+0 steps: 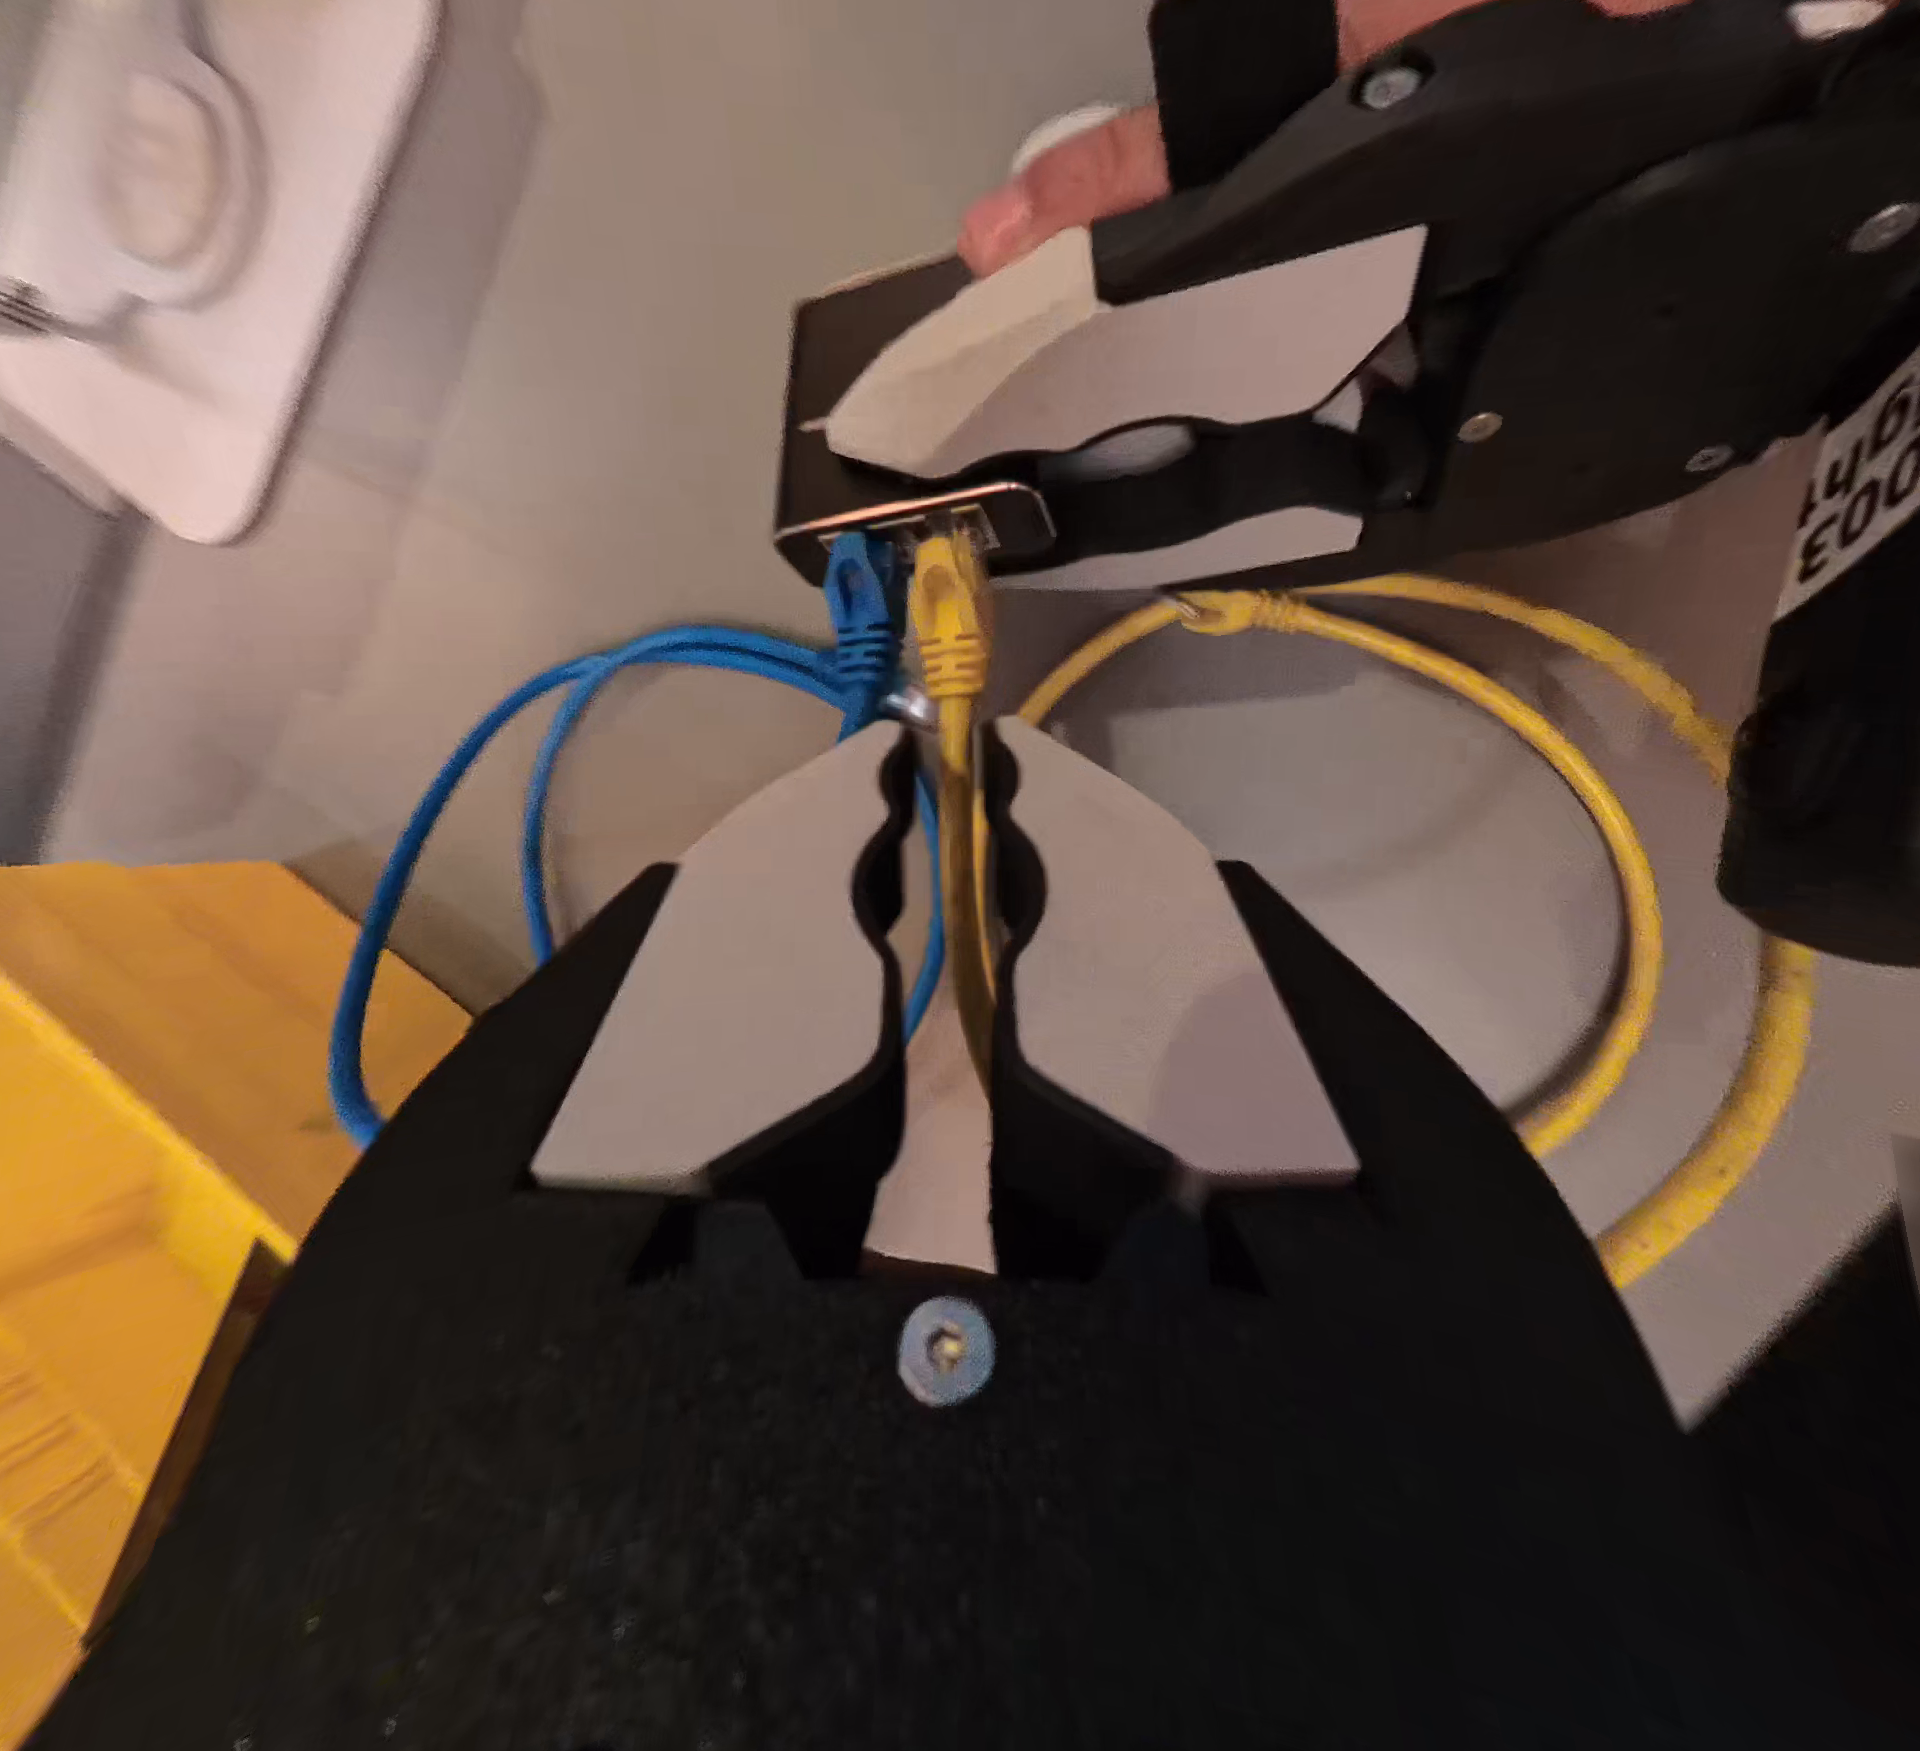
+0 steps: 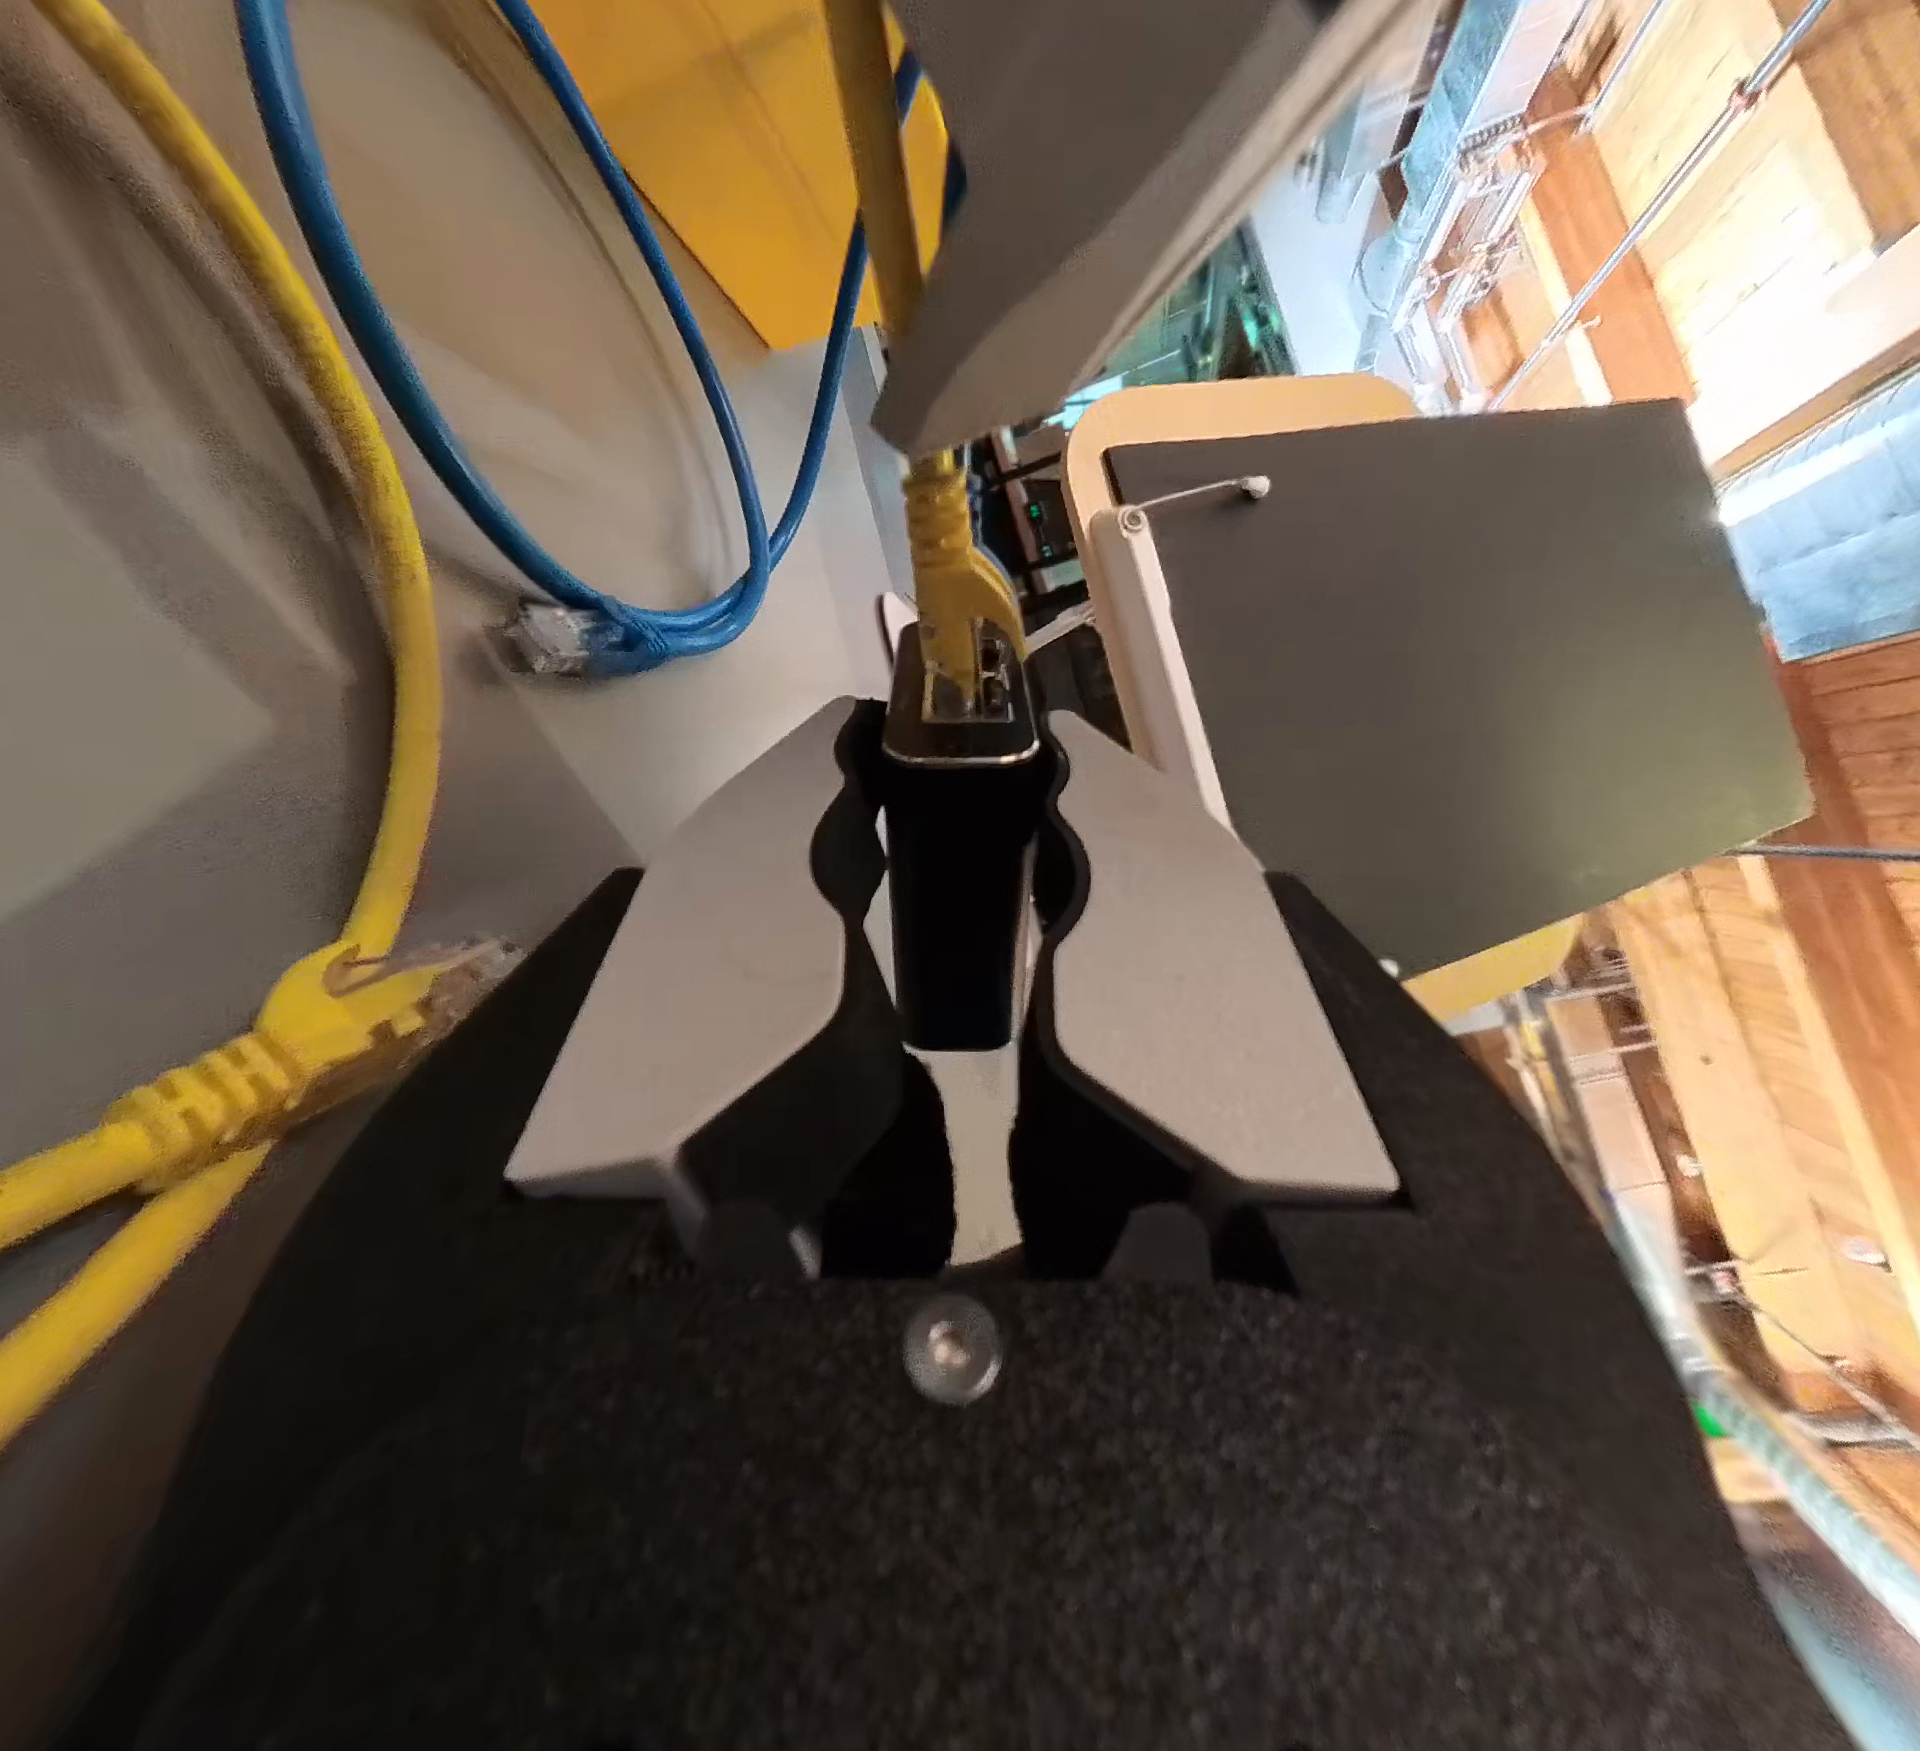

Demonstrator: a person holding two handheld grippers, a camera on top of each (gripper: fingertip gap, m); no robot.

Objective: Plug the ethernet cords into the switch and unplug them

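My right gripper (image 2: 956, 719) is shut on a small black switch (image 2: 954, 880) and holds it off the grey table. In the left wrist view the switch (image 1: 821, 371) shows its port face, with a blue plug (image 1: 858, 610) at the left port and a yellow plug (image 1: 948, 631) beside it. My left gripper (image 1: 948, 731) is closed around the yellow cord (image 1: 964, 870) just behind its plug. The right gripper (image 1: 935, 475), with a hand on it, comes in from the upper right. In the right wrist view only the yellow plug (image 2: 951, 600) shows at the switch. A free blue plug (image 2: 540, 636) and a free yellow plug (image 2: 364, 984) lie on the table.
The blue cord loop (image 1: 436, 818) and yellow cord loop (image 1: 1621, 818) lie on the grey table (image 1: 675, 143). A white moulded tray (image 1: 187, 174) is at the upper left and a yellow box (image 1: 125, 1130) at the lower left. A dark panel in a white frame (image 2: 1434, 662) stands beyond the switch. My right fingertips sit around 5 centimetres from my left ones.
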